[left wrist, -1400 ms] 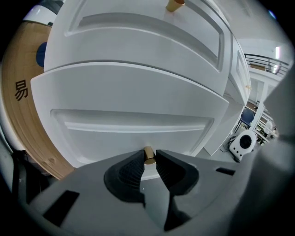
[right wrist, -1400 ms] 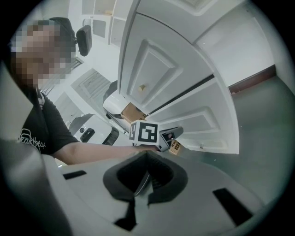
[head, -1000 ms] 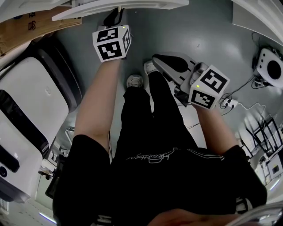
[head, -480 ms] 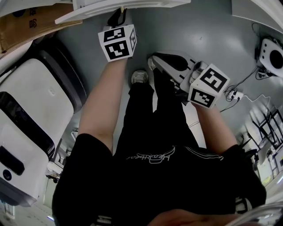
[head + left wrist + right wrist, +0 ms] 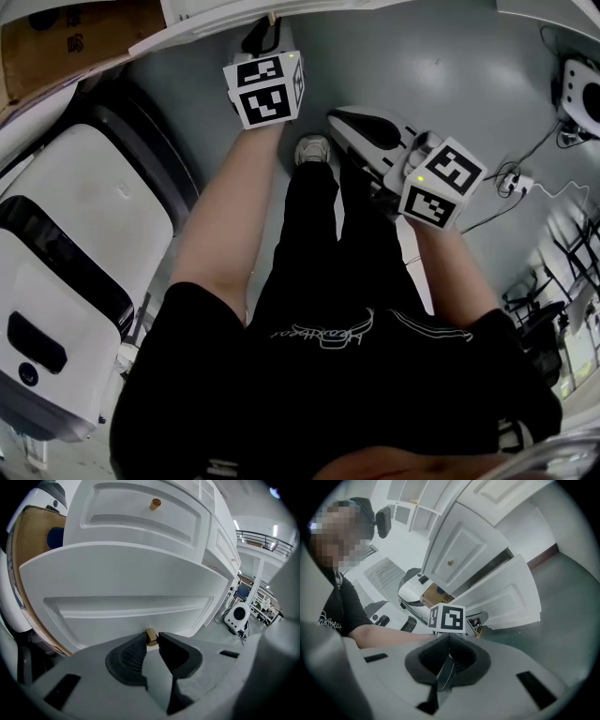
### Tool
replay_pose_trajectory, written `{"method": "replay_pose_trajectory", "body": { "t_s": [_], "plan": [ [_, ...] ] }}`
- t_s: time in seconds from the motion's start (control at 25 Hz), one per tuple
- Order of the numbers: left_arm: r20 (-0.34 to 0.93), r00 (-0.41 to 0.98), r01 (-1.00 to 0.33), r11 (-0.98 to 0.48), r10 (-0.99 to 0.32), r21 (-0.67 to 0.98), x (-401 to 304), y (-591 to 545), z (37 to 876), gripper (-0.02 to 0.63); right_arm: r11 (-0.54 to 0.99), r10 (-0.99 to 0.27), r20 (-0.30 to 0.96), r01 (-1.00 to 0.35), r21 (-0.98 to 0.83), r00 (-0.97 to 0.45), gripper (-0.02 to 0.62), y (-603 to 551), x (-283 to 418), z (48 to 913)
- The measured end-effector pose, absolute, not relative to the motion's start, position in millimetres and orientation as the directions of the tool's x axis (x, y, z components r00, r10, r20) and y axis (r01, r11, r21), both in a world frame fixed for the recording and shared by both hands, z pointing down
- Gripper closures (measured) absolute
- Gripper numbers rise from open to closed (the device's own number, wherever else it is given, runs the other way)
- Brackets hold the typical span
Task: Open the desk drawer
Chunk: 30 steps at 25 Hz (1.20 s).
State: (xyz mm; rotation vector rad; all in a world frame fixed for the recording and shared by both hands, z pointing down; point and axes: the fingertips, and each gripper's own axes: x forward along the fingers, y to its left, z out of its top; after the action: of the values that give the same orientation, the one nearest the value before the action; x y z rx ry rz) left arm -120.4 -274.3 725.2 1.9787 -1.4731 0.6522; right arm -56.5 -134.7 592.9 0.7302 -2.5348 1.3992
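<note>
The white desk drawer (image 5: 126, 588) stands partly pulled out, below an upper drawer (image 5: 140, 513) that is closed. My left gripper (image 5: 152, 639) is shut on the lower drawer's small wooden knob (image 5: 151, 635), one dark pad on each side of it. In the head view the left gripper (image 5: 267, 33) reaches the drawer front (image 5: 216, 23) at the top edge. My right gripper (image 5: 449, 641) is shut with nothing between its pads; it hangs off to the right (image 5: 342, 120), away from the drawer. The right gripper view shows the drawer (image 5: 506, 599) sticking out of the desk.
A large white machine (image 5: 66, 281) stands at the left, with a cardboard box (image 5: 75, 37) behind it. The person's legs and shoes (image 5: 312, 148) are under the grippers. Cables and a power strip (image 5: 511, 183) lie on the grey floor at the right, near a round white device (image 5: 581, 84).
In the head view the left gripper's cube has shifted right and slightly up, still at the drawer front. The person's feet have shifted, and the white machine takes up more of the left.
</note>
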Motion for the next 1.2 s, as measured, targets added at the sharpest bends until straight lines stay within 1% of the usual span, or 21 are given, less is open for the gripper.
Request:
{"method": "replay_pose_trajectory", "body": {
  "t_s": [0.36,1.2],
  "plan": [
    [0.669,0.271,-0.962,-0.217,-0.692,0.166,-118,-251,724,0.523,0.412,-0.338,0.388,-0.506,-0.758,-0.857,0.591,-107,-46,603],
    [0.696,0.253,-0.967,-0.206,-0.672,0.153,-114,-190,726,0.523,0.483,-0.281,0.375,-0.468,-0.74,-0.883,0.591,-51,-34,589]
  ]
}}
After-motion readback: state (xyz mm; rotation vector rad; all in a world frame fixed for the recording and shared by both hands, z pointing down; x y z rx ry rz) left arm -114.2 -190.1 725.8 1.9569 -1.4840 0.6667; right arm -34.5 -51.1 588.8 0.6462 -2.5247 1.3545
